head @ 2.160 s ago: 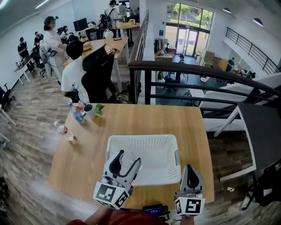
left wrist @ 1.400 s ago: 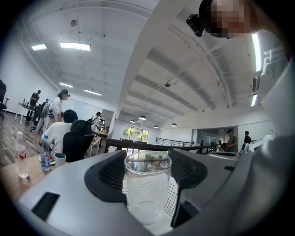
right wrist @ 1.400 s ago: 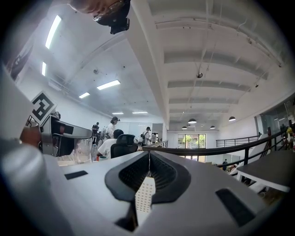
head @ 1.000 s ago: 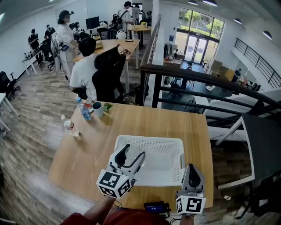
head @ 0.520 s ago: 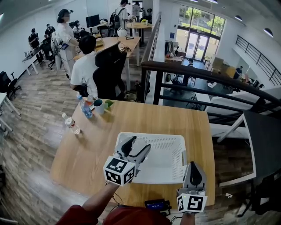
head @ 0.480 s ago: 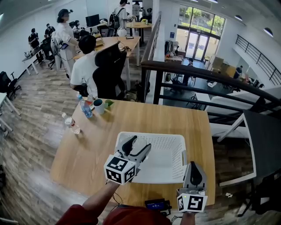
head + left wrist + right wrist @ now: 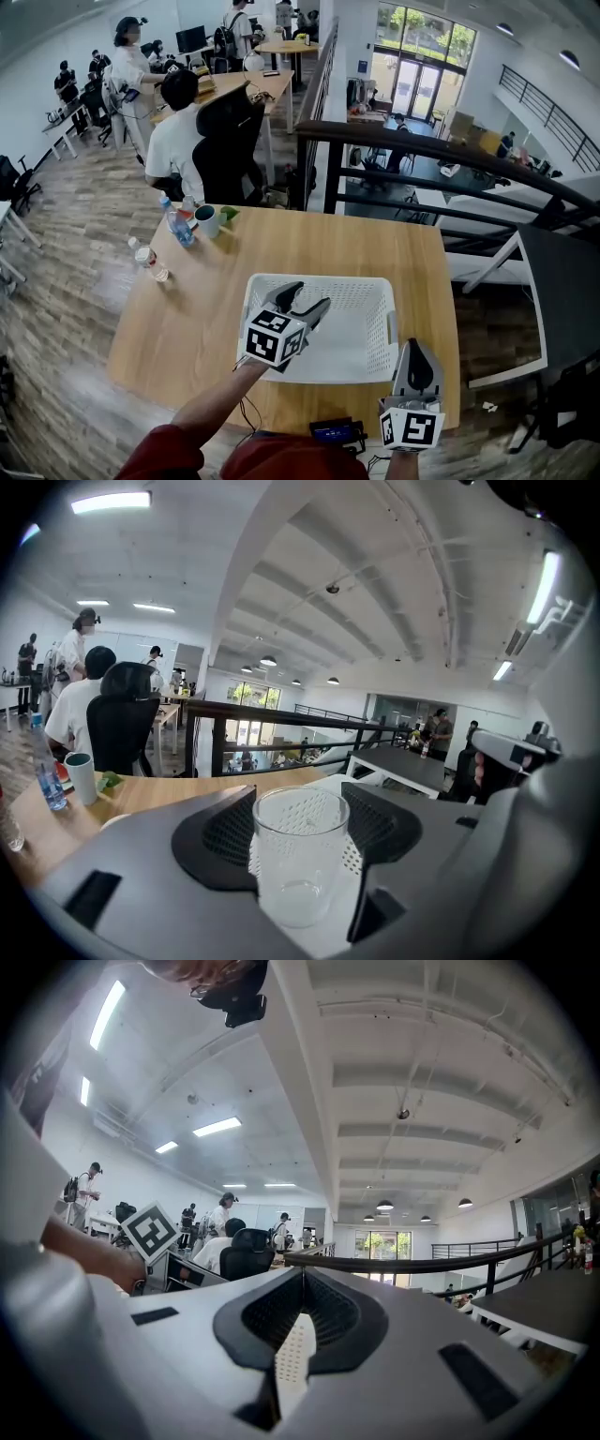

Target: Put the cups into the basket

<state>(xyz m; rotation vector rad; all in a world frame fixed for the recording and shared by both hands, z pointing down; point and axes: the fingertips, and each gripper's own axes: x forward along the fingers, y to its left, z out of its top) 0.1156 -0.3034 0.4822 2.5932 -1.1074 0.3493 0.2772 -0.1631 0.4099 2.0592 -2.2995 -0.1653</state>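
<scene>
One cup [image 7: 298,855] in L gripper [image 7: 307,298], over basket [image 7: 386,330]

**Clear cup, white basket, pale wood**

The cup [image 7: 298,855] between the left tongs [image 7: 307,296] is clear and colourless. The left tongs and right tongs [image 7: 415,349] are grey, with black textured pads [image 7: 220,841]. Each marker cube [image 7: 275,339] bears black-and-white squares. Beneath the left tongs, the basket [image 7: 356,279] is white, dotted with fine holes. The counter [image 7: 178,328] is pale wood with a straight grain. Well beyond the left tongs stand a white mug [image 7: 207,221] and a blue-labelled bottle [image 7: 175,225].
</scene>
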